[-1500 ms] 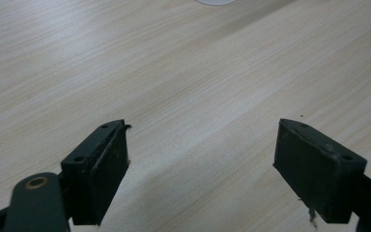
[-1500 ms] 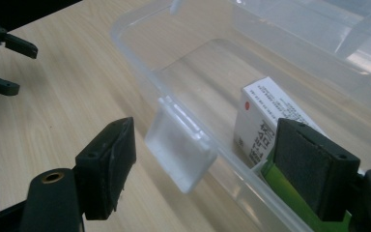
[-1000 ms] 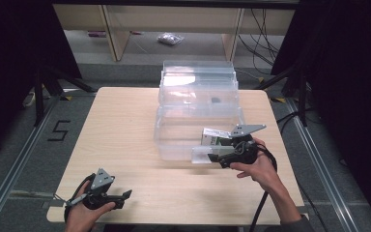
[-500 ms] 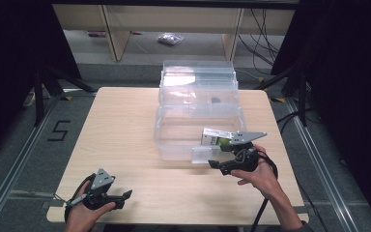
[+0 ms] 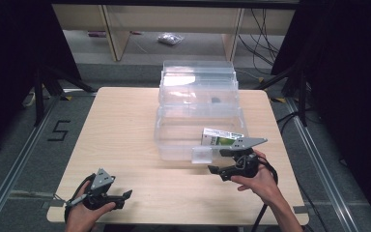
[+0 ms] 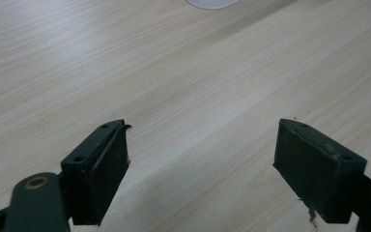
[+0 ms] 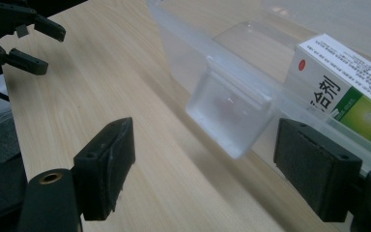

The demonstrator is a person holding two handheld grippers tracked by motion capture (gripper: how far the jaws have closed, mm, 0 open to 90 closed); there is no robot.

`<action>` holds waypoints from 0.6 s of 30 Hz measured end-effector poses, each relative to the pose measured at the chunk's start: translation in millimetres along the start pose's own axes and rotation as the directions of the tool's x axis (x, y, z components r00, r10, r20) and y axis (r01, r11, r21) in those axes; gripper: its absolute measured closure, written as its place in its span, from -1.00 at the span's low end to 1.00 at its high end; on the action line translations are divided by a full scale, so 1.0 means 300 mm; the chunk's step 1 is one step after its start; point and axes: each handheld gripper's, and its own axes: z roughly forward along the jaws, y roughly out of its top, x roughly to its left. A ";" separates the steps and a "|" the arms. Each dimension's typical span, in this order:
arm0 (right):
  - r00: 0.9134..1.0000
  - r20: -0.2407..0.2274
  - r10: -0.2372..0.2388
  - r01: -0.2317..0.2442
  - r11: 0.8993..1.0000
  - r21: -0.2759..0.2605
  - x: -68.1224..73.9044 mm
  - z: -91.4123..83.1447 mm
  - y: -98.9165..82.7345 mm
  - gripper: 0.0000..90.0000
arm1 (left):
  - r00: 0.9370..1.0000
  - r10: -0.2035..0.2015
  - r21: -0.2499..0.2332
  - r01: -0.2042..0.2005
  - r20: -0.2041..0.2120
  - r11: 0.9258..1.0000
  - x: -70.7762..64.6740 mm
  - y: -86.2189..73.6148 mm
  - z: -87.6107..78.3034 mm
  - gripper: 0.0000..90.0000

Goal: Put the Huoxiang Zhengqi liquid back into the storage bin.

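Observation:
A clear plastic box stands open at the middle back of the wooden table, its lid tipped up behind it. A white and green carton lies inside at the front right. The box's clear latch flap hangs from the front wall. My right gripper is open just in front of that wall; its jaws have just been opening, with nothing held between them. My left gripper rests open over bare wood at the front left corner.
Wooden shelving stands behind the table, with a small plastic bag on the floor there. Black cables run down at the back right. A "5" is marked on the floor to the left. The left gripper shows far off in the right gripper view.
My right gripper has drawn back a little from the box's front wall toward the near edge. The left gripper has stayed where it was.

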 end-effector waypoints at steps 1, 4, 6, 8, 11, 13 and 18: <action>1.000 -0.017 0.010 -0.010 1.000 0.006 0.001 0.000 -0.004 -0.49 | 1.000 0.000 0.000 0.000 0.000 1.000 0.000 0.000 0.000 -0.58; 1.000 -0.013 0.013 -0.012 1.000 0.012 0.001 0.001 -0.018 -0.55 | 1.000 0.000 0.001 0.000 0.000 1.000 0.000 0.000 0.000 -0.58; 0.999 -0.020 0.032 -0.032 0.999 0.017 0.006 0.001 -0.027 -0.56 | 1.000 0.001 -0.001 -0.001 0.003 1.000 0.001 0.000 0.000 -0.58; 0.999 -0.022 0.028 -0.028 1.000 0.009 0.006 0.003 -0.036 -0.58 | 1.000 0.002 -0.001 -0.002 0.002 1.000 0.002 0.000 0.000 -0.58; 0.998 -0.021 0.059 -0.059 0.998 0.016 0.008 -0.002 -0.047 -0.62 | 1.000 0.008 0.001 -0.008 -0.006 1.000 0.003 0.001 -0.001 -0.58; 0.998 -0.019 0.065 -0.065 0.998 0.014 0.009 -0.003 -0.057 -0.63 | 1.000 0.003 0.000 -0.003 0.001 1.000 0.001 0.000 -0.001 -0.58; 0.995 0.001 0.097 -0.097 0.995 0.004 0.015 -0.007 -0.083 -0.64 | 1.000 0.005 0.001 -0.005 0.002 1.000 0.001 0.000 -0.001 -0.58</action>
